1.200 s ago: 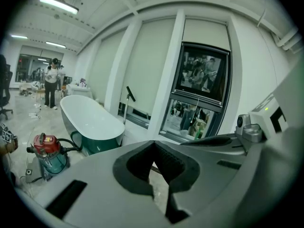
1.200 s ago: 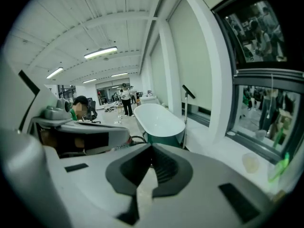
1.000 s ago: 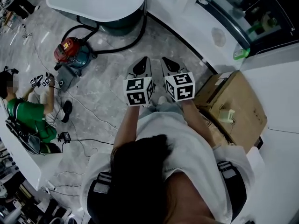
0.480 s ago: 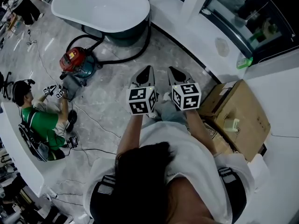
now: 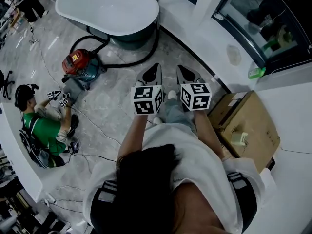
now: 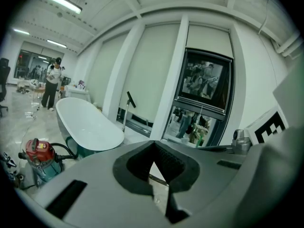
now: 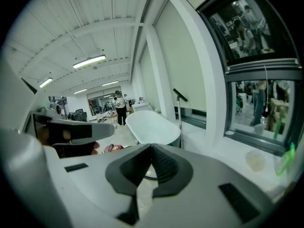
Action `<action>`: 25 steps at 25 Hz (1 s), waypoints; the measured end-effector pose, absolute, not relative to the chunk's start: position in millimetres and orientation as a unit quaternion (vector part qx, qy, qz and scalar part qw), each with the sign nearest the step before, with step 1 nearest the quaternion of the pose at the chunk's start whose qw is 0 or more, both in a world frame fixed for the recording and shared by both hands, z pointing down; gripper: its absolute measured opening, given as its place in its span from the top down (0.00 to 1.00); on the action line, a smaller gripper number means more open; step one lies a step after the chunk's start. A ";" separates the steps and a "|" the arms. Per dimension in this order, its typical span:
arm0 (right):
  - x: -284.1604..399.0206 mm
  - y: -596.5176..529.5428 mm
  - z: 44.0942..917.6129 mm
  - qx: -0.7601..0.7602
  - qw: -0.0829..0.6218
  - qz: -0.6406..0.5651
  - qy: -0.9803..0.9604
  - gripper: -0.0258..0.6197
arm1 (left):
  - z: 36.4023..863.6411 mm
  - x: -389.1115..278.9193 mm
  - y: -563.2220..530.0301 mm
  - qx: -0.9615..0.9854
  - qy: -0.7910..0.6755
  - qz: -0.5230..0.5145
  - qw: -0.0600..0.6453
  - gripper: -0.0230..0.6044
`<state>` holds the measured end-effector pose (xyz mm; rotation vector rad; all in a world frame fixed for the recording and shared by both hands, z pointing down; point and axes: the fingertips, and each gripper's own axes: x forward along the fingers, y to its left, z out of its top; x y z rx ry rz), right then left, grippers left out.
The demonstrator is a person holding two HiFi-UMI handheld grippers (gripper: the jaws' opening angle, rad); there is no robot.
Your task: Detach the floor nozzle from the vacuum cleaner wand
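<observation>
The person, in a white shirt, is holding both claws out in front at about the same height, side by side and apart. The left claw [image 5: 155, 68] is keeping its jaws pressed together with nothing between them, as the left gripper view [image 6: 153, 146] is showing. The right claw [image 5: 181, 69] is likewise closed on nothing [image 7: 151, 148]. Both are pointing forward and slightly down over the marble floor [image 5: 112, 101].

To the right, a cardboard box [image 5: 248, 126] is lying on the floor against the white wall. To the left, a person in a green shirt [image 5: 46, 130] is sitting on the floor among loose cables.

Further ahead and to the left, well apart from both claws, the red and teal vacuum cleaner [image 5: 78, 66] is standing on the floor. A grey piece [image 5: 73, 87] is lying just beside its near side; whether this is the floor nozzle cannot be told. The vacuum's black hose [image 5: 141, 56] is curving round the foot of the white bathtub [image 5: 109, 9], which is sitting just beyond the vacuum. A green bottle [image 5: 256, 73] is resting on the white ledge at the far right.
</observation>
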<state>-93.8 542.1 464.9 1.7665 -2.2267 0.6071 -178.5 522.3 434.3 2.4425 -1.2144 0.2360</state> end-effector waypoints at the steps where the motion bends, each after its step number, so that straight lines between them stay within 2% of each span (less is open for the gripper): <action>1: -91.1 535.1 462.4 0.604 0.114 0.207 -0.761 0.94 | 431.8 -175.9 517.0 0.875 -0.434 0.084 0.199 0.96; 25: -15.7 412.1 462.7 0.577 0.119 0.222 -0.777 0.94 | 434.8 -106.5 400.0 0.854 -0.465 0.092 0.214 0.96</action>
